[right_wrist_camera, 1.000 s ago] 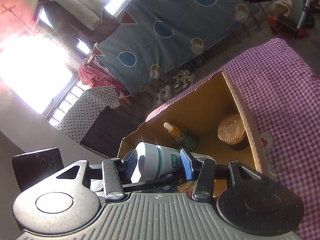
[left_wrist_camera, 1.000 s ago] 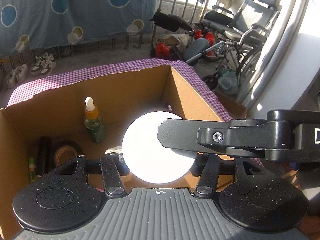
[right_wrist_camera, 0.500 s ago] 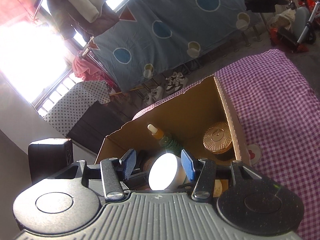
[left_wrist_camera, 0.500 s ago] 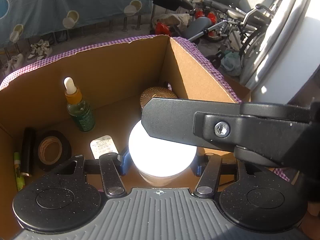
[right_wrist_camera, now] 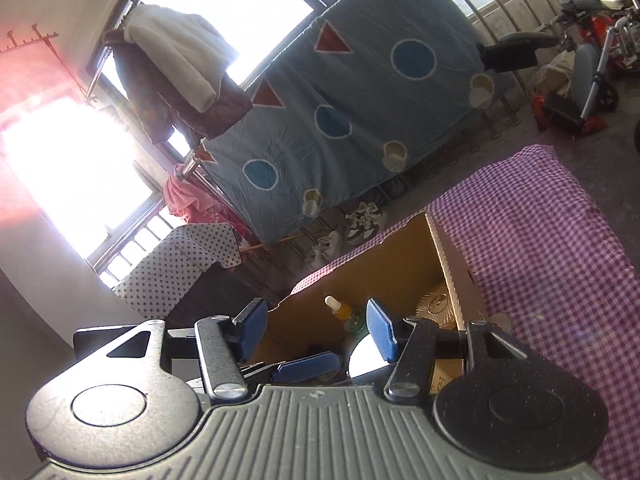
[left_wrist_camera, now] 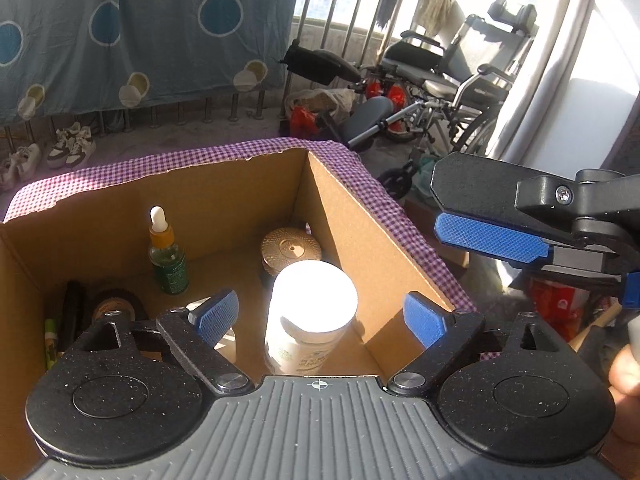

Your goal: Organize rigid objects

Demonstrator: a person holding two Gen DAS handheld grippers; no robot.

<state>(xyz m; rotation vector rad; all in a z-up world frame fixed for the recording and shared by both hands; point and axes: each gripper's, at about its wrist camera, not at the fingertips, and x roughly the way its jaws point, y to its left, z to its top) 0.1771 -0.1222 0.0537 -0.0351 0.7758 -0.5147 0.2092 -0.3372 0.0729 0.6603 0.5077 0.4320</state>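
A white-capped jar (left_wrist_camera: 310,312) stands upright inside the open cardboard box (left_wrist_camera: 368,240), near its right wall. My left gripper (left_wrist_camera: 320,316) is open, its blue pads on either side of the jar and apart from it. My right gripper (right_wrist_camera: 318,328) is open and empty, raised above the box's near edge; it shows at the right of the left wrist view (left_wrist_camera: 492,236). The jar's cap (right_wrist_camera: 366,356) peeks out below it.
In the box stand a green dropper bottle (left_wrist_camera: 166,256) and a gold-lidded jar (left_wrist_camera: 290,250); a tape roll (left_wrist_camera: 112,306) and dark pens (left_wrist_camera: 72,312) lie at its left. The box sits on a purple checked cloth (right_wrist_camera: 552,248). Wheelchairs (left_wrist_camera: 460,76) stand beyond.
Both grippers have opened and let go of the white jar, which now stands in the box. The right gripper has drawn back and up to the right.
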